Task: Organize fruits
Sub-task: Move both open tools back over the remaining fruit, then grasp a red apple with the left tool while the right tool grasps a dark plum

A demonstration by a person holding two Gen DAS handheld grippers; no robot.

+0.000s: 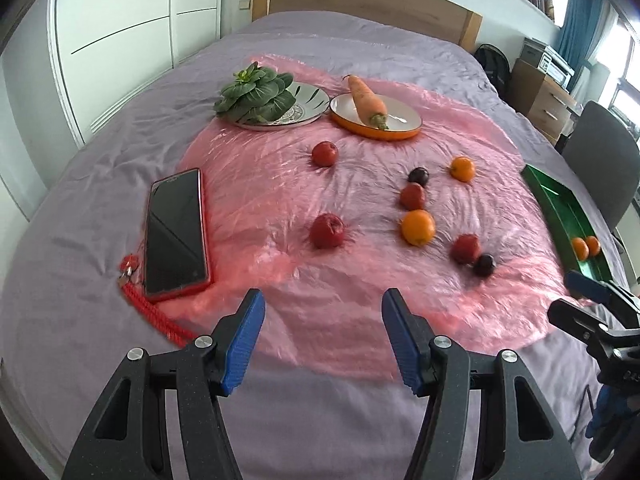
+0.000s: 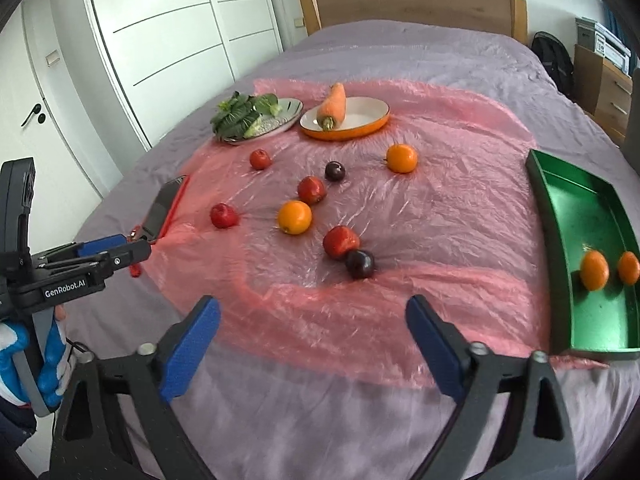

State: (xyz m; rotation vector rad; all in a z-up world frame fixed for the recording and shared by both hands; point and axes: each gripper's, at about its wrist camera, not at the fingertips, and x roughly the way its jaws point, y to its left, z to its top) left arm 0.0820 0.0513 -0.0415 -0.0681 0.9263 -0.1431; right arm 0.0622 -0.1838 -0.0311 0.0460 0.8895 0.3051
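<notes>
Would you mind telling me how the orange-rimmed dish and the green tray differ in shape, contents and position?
The orange-rimmed dish is round with a white inside; the green tray is long, rectangular and green throughout. The dish holds a carrot that overhangs its rim, while the tray holds two small oranges near one end. The dish sits at the far side of the pink sheet, the tray along its right edge. Both are shallow and open-topped.

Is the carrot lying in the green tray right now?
No, the carrot rests on the orange-rimmed plate, while the green tray holds only two oranges.
</notes>
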